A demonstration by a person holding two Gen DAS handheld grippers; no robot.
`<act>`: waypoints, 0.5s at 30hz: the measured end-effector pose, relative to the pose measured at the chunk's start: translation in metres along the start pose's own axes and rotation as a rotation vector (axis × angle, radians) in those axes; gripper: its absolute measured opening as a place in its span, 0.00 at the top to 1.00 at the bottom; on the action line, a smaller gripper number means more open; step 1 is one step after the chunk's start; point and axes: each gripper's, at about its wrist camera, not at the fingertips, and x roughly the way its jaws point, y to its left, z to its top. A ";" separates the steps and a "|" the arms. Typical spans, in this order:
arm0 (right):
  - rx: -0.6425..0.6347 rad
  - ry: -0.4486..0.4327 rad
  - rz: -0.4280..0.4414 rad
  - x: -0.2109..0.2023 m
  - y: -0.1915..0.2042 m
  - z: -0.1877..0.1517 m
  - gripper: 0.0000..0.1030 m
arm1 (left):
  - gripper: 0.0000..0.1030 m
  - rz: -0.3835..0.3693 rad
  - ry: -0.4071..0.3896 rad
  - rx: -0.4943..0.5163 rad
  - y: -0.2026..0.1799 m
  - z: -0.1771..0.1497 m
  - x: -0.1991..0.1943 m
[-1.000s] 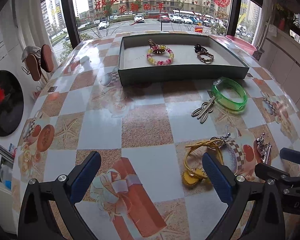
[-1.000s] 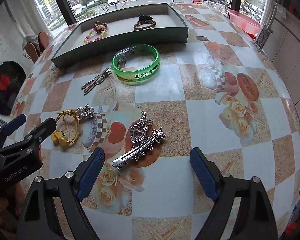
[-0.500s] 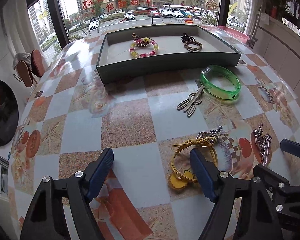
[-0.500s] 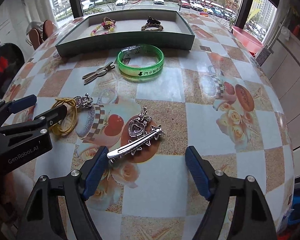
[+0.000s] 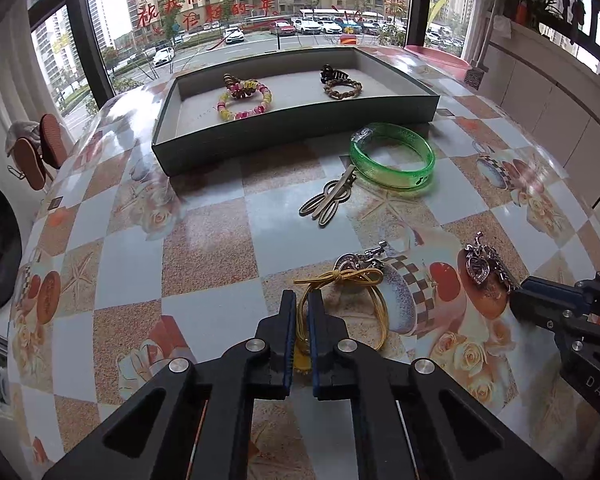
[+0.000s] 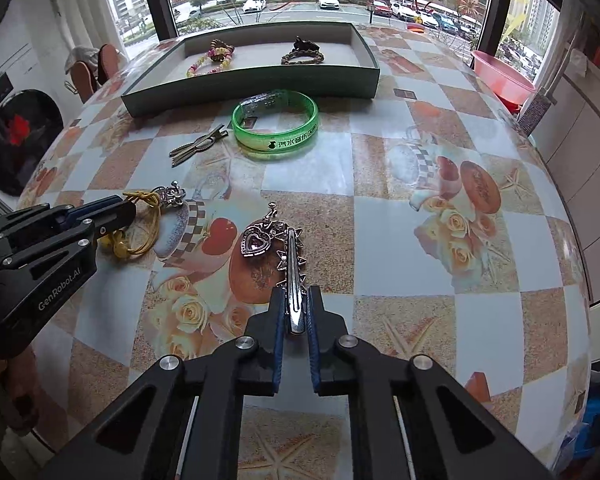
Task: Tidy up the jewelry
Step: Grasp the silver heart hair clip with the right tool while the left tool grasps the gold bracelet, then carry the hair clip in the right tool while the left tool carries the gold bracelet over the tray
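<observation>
My left gripper is shut on the yellow cord hair tie, which lies on the table; it also shows in the right wrist view. My right gripper is shut on the near end of the silver star hair clip, beside a heart pendant. A grey tray at the far side holds a beaded bracelet and a brown braided bracelet.
A green bangle and a bronze hair clip lie on the table in front of the tray. A silver charm lies by the yellow tie. A pink basin stands at the far right.
Both grippers moved forward and down and closed: the left onto the yellow hair tie, the right onto the silver star clip. Both were open before.
</observation>
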 end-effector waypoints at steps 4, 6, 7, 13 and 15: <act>0.067 -0.006 0.075 -0.003 -0.016 -0.002 0.89 | 0.85 -0.035 -0.008 -0.030 0.005 -0.006 -0.006; 0.105 -0.004 0.105 -0.004 -0.025 -0.002 0.89 | 0.84 -0.047 -0.011 -0.052 0.009 -0.007 -0.010; 0.121 -0.004 0.119 -0.004 -0.030 -0.003 0.89 | 0.84 -0.053 -0.013 -0.064 0.011 -0.008 -0.012; 0.181 -0.012 0.174 -0.009 -0.047 -0.004 0.89 | 0.84 -0.069 -0.038 -0.102 0.018 -0.010 -0.026; 0.199 -0.015 0.194 -0.011 -0.052 -0.002 0.89 | 0.84 -0.069 -0.051 -0.105 0.018 -0.010 -0.032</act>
